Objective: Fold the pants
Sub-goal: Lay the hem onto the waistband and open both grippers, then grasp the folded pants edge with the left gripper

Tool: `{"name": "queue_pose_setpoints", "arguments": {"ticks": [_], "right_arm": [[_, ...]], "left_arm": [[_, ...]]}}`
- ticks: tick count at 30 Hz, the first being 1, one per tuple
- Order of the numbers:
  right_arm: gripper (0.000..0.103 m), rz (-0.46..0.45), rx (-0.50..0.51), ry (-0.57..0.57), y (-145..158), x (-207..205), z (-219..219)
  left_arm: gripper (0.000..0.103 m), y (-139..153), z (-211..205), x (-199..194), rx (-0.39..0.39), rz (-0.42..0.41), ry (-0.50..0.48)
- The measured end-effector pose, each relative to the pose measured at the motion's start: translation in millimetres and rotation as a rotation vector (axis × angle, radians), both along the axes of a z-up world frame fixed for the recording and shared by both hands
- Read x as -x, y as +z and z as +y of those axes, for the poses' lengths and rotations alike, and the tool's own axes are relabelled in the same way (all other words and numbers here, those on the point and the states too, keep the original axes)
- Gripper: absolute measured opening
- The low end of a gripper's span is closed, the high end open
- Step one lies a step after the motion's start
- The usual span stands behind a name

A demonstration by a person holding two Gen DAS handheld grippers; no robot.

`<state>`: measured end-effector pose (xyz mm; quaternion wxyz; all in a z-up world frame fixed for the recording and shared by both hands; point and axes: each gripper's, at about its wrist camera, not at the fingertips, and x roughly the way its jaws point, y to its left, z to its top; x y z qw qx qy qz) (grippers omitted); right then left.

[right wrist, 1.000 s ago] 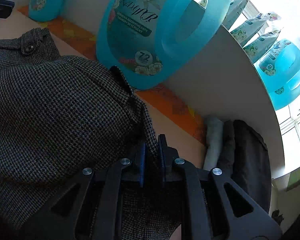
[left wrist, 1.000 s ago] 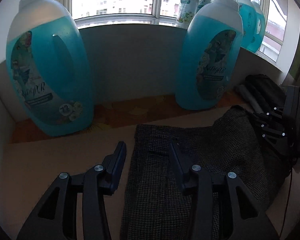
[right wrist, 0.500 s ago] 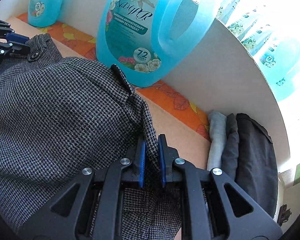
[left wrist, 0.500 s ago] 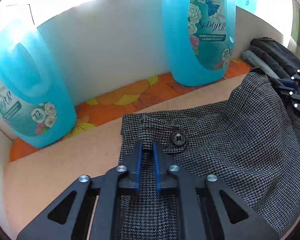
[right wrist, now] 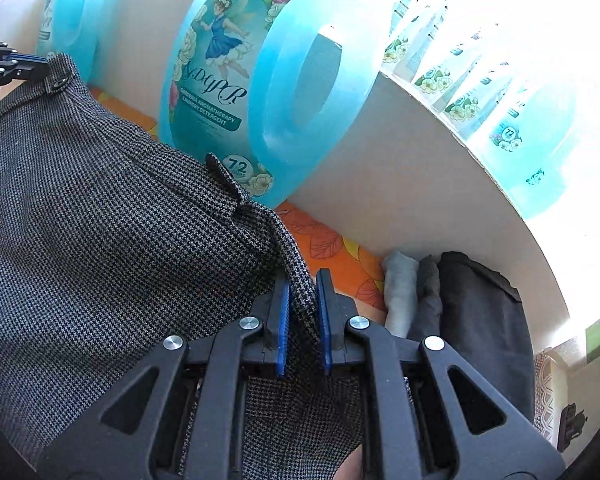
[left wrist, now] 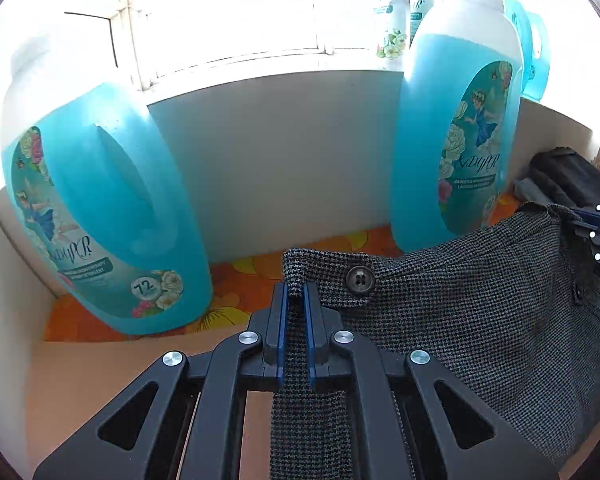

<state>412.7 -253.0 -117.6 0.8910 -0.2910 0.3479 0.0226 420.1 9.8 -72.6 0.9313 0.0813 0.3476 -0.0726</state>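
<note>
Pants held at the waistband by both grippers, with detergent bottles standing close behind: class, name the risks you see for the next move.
1. The left gripper pinches only the waistband's end corner, beside the button; the pants could slip free when lifted.
2. The big blue bottle stands right behind the waistband; swinging cloth might knock it.
3. The right gripper holds bunched fabric, so the fold may come out uneven.
</note>
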Motion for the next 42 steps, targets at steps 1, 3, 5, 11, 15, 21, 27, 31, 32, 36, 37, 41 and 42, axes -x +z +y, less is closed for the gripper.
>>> {"name": "queue_pose_setpoints", "arguments": {"ticks": [1, 3, 5, 11, 15, 21, 27, 31, 32, 36, 37, 41, 42], "right_arm": [[0.012, 0.021, 0.005, -0.006, -6, -7, 2], [0.013, 0.048, -0.006, -0.023, -15, -18, 5], [0.021, 0.038, -0.045, -0.041, -11, -15, 0], [0.055, -0.03, -0.216, -0.079, 27, 39, -40], [0.072, -0.031, -0.396, -0.162, 40, 95, -85], [0.072, 0.118, -0.613, -0.278, 6, 122, -151], [0.037, 0.271, -0.797, -0.234, -29, 132, -155], [0.01, 0.231, -0.722, -0.186, -19, 147, -135], [0.009, 0.202, -0.69, -0.185, -13, 155, -134], [0.009, 0.136, -0.511, -0.224, -9, 166, -128], [0.009, 0.133, -0.48, -0.218, -9, 168, -123], [0.049, 0.017, -0.349, -0.199, 7, 188, -100], [0.051, -0.002, -0.345, -0.163, 12, 194, -92]], "left_arm": [[0.007, -7, -4, -6, -0.024, 0.016, 0.004], [0.012, -17, -8, -14, -0.049, 0.04, 0.022], [0.014, -19, -7, -17, -0.061, 0.046, 0.042], [0.035, 12, 15, 9, -0.01, -0.023, 0.057], [0.042, 37, 34, 49, 0.018, -0.07, 0.029], [0.05, 34, 50, 112, 0.058, -0.05, -0.029], [0.055, 10, 53, 144, 0.068, 0.023, -0.058], [0.061, -4, 62, 163, 0.084, 0.091, -0.085], [0.061, -8, 63, 167, 0.072, 0.1, -0.09], [0.061, -23, 63, 177, 0.008, 0.117, -0.129], [0.061, -27, 63, 177, 0.003, 0.125, -0.136], [0.061, -40, 57, 175, 0.016, 0.171, -0.166], [0.061, -42, 56, 174, 0.017, 0.173, -0.166]]}}
